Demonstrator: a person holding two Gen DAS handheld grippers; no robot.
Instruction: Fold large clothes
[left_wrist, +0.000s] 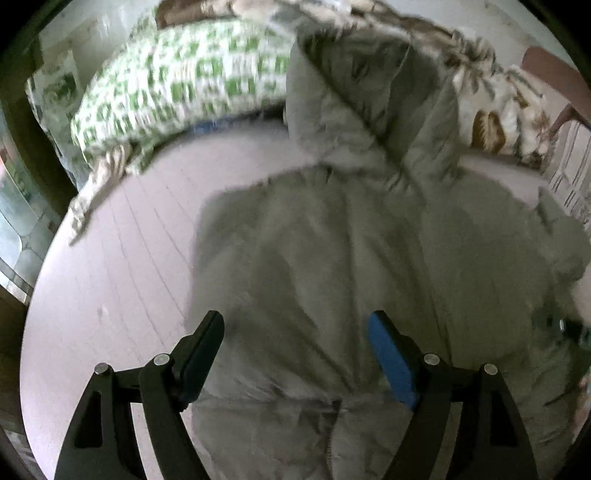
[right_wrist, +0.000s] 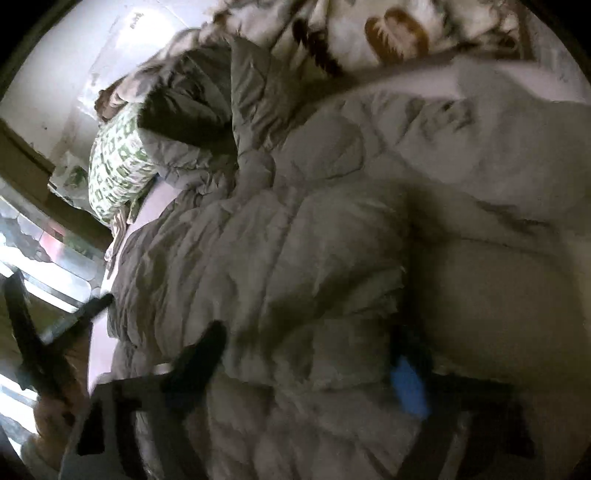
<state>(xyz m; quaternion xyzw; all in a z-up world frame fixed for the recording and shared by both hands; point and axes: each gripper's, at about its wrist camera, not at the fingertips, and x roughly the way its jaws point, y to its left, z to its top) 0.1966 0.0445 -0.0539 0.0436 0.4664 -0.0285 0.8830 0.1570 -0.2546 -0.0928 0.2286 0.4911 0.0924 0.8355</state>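
My left gripper (left_wrist: 295, 354) hangs wide open over the grey hooded jacket (left_wrist: 332, 258) lying lengthwise up the bed (left_wrist: 122, 266), hood towards the pillows, and my right gripper (right_wrist: 314, 354) gapes near its hem.

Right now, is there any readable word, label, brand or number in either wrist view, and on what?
None readable. The grey padded jacket shows no print; the green-and-white pillow and leaf-print blanket carry only patterns. Both views are motion-blurred.
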